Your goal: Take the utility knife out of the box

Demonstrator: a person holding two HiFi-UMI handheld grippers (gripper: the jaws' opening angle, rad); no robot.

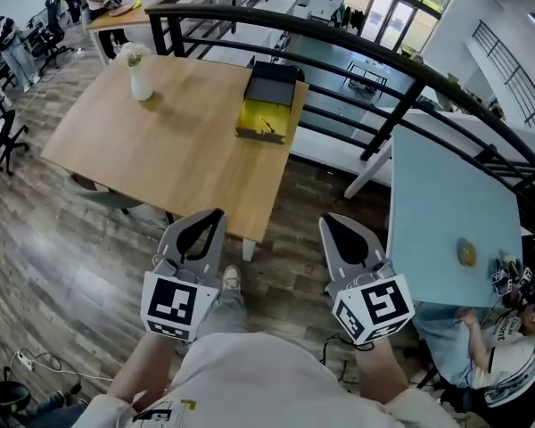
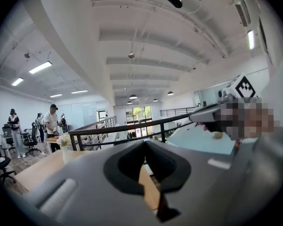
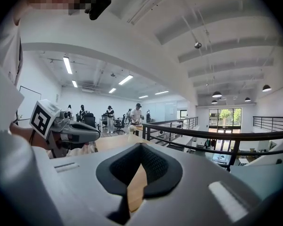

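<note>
In the head view, an open box point(image 1: 267, 105) with a black lid and a yellow inside sits near the far right edge of a wooden table point(image 1: 160, 141). A thin dark item, perhaps the utility knife point(image 1: 267, 125), lies on the yellow part, too small to make out. My left gripper point(image 1: 212, 214) and right gripper point(image 1: 332, 221) hang side by side over the floor, short of the table's near edge and well away from the box. Both are shut, with nothing between the jaws. Each gripper view shows its own jaw tips meeting, left gripper point(image 2: 144, 143) and right gripper point(image 3: 140, 146).
A white vase point(image 1: 139, 77) with flowers stands on the wooden table's far left. A black railing point(image 1: 357, 47) curves behind the table. A light blue table point(image 1: 446, 194) stands at the right, with a person point(image 1: 504, 346) sitting beside it. People stand by desks point(image 3: 132, 119) far behind.
</note>
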